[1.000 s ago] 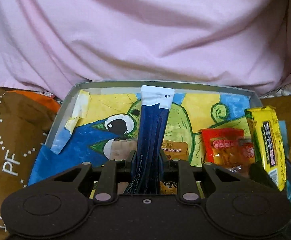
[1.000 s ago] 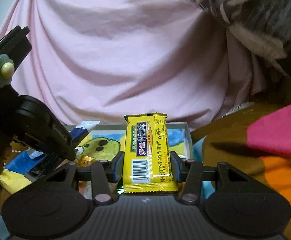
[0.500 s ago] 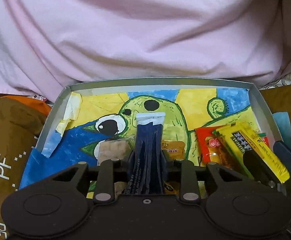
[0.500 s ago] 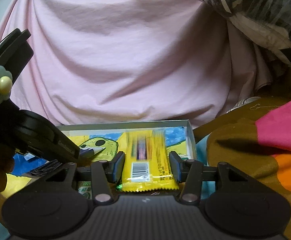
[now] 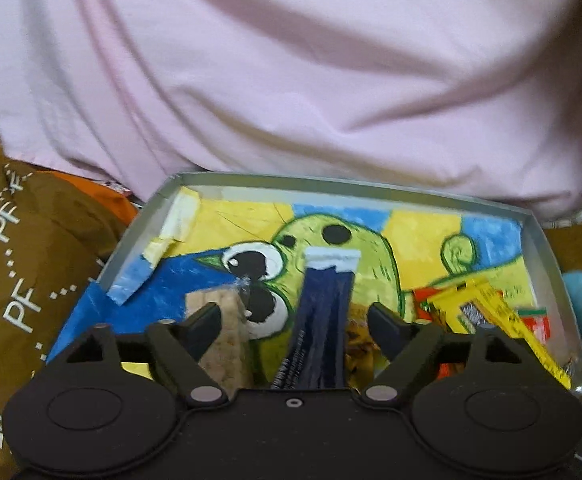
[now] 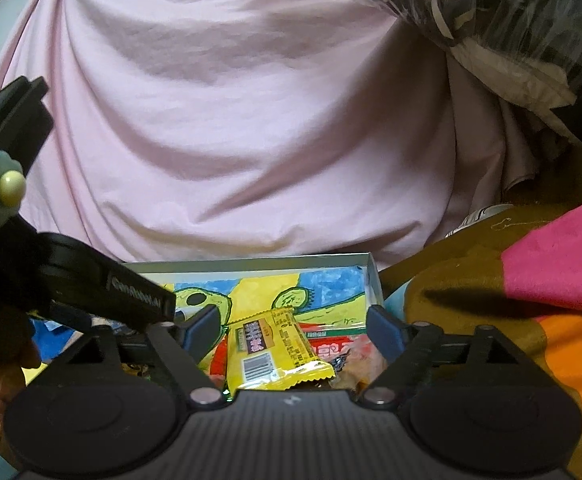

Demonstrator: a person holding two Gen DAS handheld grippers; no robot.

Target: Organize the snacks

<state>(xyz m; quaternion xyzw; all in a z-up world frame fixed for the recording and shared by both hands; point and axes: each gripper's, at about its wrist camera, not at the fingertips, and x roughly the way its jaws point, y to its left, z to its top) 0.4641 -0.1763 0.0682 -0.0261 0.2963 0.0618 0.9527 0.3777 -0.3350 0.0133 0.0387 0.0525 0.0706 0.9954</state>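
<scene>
A pink garment (image 5: 291, 80) on a person fills the upper half of both views. Below it, a shallow grey tray (image 5: 355, 186) is seen in the centre of each frame, its floor covered by a painted picture of a green bird on yellow and blue. Brown patterned fabric (image 5: 23, 280) is seen at the left of the left wrist view, and pink and orange fabric (image 6: 559, 272) at the right of the right wrist view.

The left gripper (image 5: 295, 320) is shown at the bottom centre with its jaws spread wide, having just been opening. A dark blue stick packet (image 5: 323, 320) with a white tip stands between them, touched by neither pad. What seems to be a pale wrapped bar (image 5: 227, 340) lies behind the left finger.

The right gripper (image 6: 295, 328) is likewise spread wide after just opening. A yellow snack bar (image 6: 275, 348) lies loose between its jaws, resting on red packets (image 6: 331, 348) in the tray.
</scene>
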